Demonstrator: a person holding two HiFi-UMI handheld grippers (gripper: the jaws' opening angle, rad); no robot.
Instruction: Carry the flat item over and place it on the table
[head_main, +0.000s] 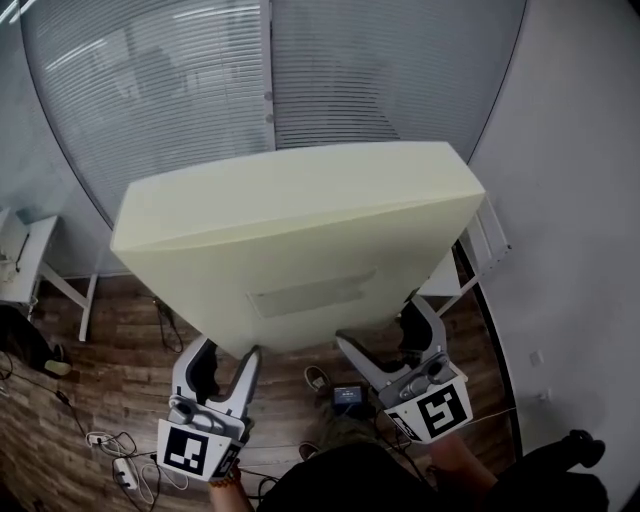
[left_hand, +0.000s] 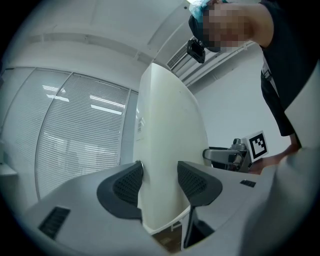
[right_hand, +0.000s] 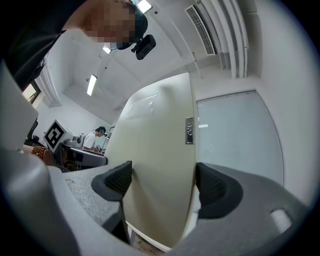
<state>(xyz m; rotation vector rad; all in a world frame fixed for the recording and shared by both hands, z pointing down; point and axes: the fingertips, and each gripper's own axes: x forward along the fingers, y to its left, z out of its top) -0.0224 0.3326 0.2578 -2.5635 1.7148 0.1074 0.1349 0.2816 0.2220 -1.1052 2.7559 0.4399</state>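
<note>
Head view: left gripper (head_main: 226, 358), right gripper (head_main: 384, 328) clamping near edge of foam slab (head_main: 300, 230), holding it above floor (head_main: 120, 370); blinds (head_main: 200, 80) close ahead, wall (head_main: 570, 200) crowding right, table (head_main: 25, 262) far left.
Left gripper view: jaws squeezing slab.
Right gripper view: same.

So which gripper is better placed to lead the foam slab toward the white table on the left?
Left, probably. Both the left gripper and the right gripper are shut on the near edge of the foam slab, but the left one holds the side nearer that white table.
</note>
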